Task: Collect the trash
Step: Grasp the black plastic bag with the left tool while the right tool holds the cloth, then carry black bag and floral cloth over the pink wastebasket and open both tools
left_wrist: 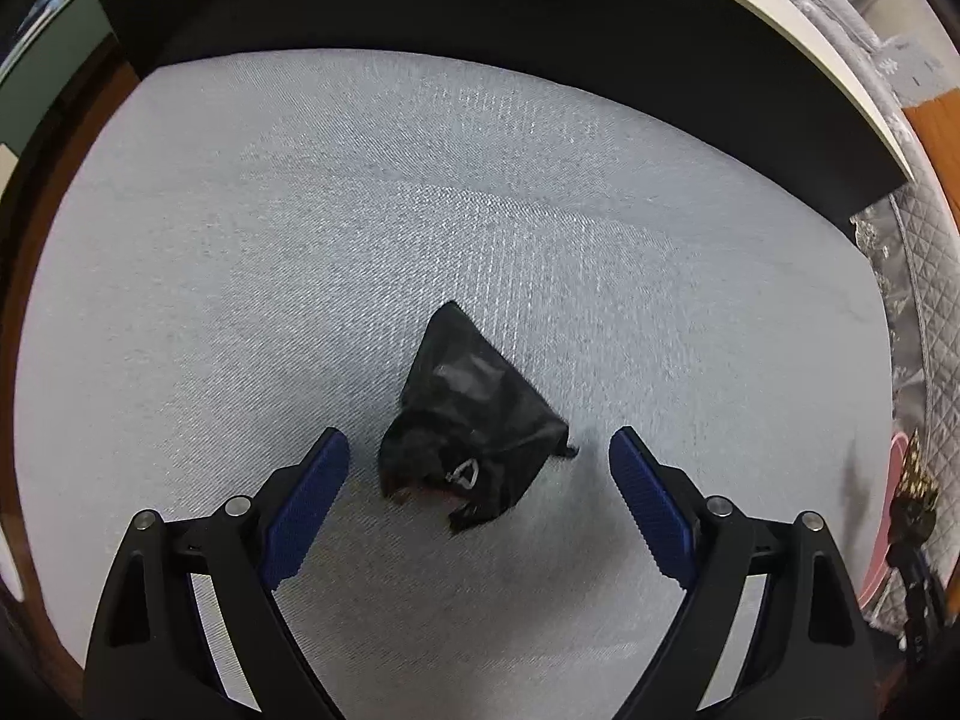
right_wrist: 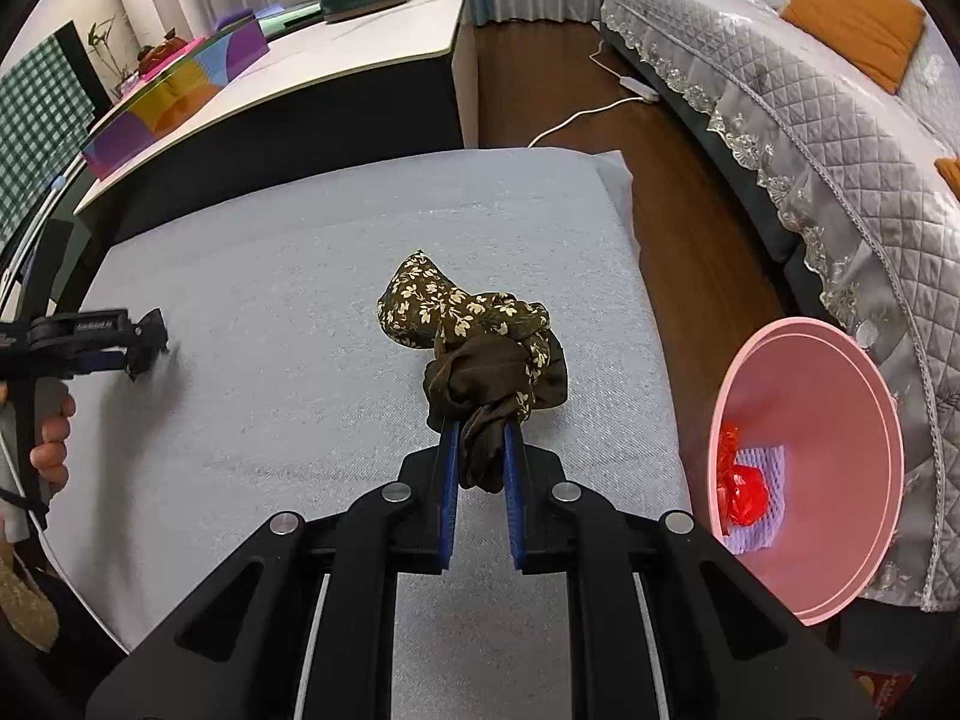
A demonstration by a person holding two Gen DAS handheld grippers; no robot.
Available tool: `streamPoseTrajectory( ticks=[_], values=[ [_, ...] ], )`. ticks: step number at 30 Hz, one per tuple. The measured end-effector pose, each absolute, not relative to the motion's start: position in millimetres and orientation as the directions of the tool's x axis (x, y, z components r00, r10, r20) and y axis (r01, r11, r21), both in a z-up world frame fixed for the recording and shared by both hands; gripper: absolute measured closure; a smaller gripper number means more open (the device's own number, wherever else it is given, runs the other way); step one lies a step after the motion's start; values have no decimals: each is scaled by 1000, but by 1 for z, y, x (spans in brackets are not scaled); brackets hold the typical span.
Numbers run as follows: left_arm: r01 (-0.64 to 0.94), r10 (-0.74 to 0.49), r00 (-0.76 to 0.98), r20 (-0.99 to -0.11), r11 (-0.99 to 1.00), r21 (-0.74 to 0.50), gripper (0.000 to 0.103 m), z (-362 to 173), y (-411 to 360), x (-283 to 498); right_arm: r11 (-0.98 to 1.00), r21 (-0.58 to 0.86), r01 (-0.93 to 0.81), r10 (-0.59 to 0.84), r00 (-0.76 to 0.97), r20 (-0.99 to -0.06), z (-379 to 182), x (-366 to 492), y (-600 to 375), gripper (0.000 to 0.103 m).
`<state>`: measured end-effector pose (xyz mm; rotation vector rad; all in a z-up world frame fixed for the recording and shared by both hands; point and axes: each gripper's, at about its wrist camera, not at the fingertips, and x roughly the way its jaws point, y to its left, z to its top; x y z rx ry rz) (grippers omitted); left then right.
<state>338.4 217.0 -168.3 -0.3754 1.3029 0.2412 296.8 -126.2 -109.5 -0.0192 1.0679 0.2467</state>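
Observation:
A crumpled black plastic bag (left_wrist: 471, 414) lies on the pale grey mat (left_wrist: 240, 270). My left gripper (left_wrist: 479, 450) hangs over it, open, the blue pads either side of the bag without touching it. In the right wrist view that left gripper (right_wrist: 135, 348) shows at the far left edge, over the same black bag (right_wrist: 153, 336). My right gripper (right_wrist: 483, 438) is shut on a bunched dark brown cloth with cream flowers (right_wrist: 468, 324), lifted above the mat (right_wrist: 270, 330). A pink bin (right_wrist: 840, 450) stands to the right, with red wrapping (right_wrist: 741, 489) and lilac foam netting (right_wrist: 765, 480) inside.
A low white-topped cabinet (right_wrist: 336, 78) with coloured boxes borders the mat's far side. A grey quilted sofa (right_wrist: 810, 120) with orange cushions runs along the right. A white cable and power strip (right_wrist: 636, 87) lie on the wooden floor. A hand (right_wrist: 51, 438) holds the left gripper.

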Motion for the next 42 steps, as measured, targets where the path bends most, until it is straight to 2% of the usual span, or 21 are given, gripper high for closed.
streamPoseTrajectory(
  ticks=[2,3,4,6,10,20,26,33,42],
  values=[
    [-398,-32,248,-968,908,-132,20,-170,218,339,968,103,-228,199,453,-869,-110,295,-122,89],
    [-401,-26,249,-968,907,-128,24,-169,219,339,967,102,-235,202,451,-869,-110,295,-120,89],
    [-411,-8,251,-968,905,-114,34,-167,220,342,965,100,-242,203,449,-870,-110,296,-119,89],
    [-433,14,259,-966,896,-103,46,-164,223,339,964,95,-249,202,446,-872,-112,295,-118,89],
    [-474,-24,287,-958,865,-164,49,-163,232,329,964,99,-248,204,443,-873,-112,295,-117,89],
    [-430,89,344,-935,900,-73,49,-125,195,302,946,125,-298,261,476,-839,-95,285,-112,89],
    [-288,114,381,-917,958,-1,49,-99,128,287,944,154,-293,292,520,-803,-78,279,-128,89],
    [-87,103,420,-902,993,73,49,-72,25,294,963,184,-198,267,592,-761,-60,271,-189,89],
    [153,-22,459,-888,987,55,49,-56,-121,317,975,221,37,139,672,-728,-46,268,-318,89]
  ],
)
